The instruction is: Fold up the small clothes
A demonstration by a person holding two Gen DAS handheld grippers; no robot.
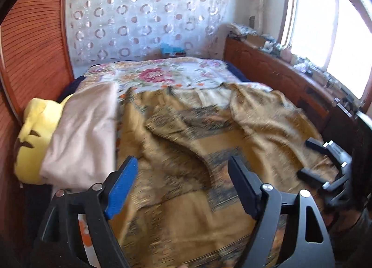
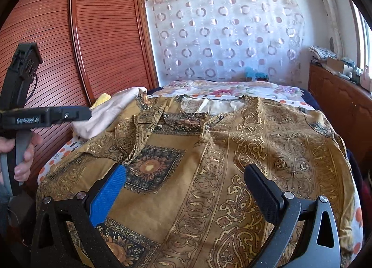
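A golden-brown patterned garment (image 2: 209, 151) lies spread on the bed, neckline at the far end, its left sleeve folded in over the chest. It also shows, blurred, in the left wrist view (image 1: 186, 147). My left gripper (image 1: 182, 170) is open and empty above the garment's near part. My right gripper (image 2: 184, 179) is open and empty above the garment's lower middle; it also shows at the right edge of the left wrist view (image 1: 307, 158). The left gripper's body (image 2: 46, 114) shows at the left of the right wrist view, held by a hand.
A beige cloth (image 1: 86, 133) lies on a yellow plush (image 1: 37, 126) at the bed's left edge. A floral bedsheet (image 1: 162, 75) covers the bed. A red louvered wardrobe (image 2: 81, 47) stands left; a cluttered wooden cabinet (image 1: 279, 72) and a window stand right.
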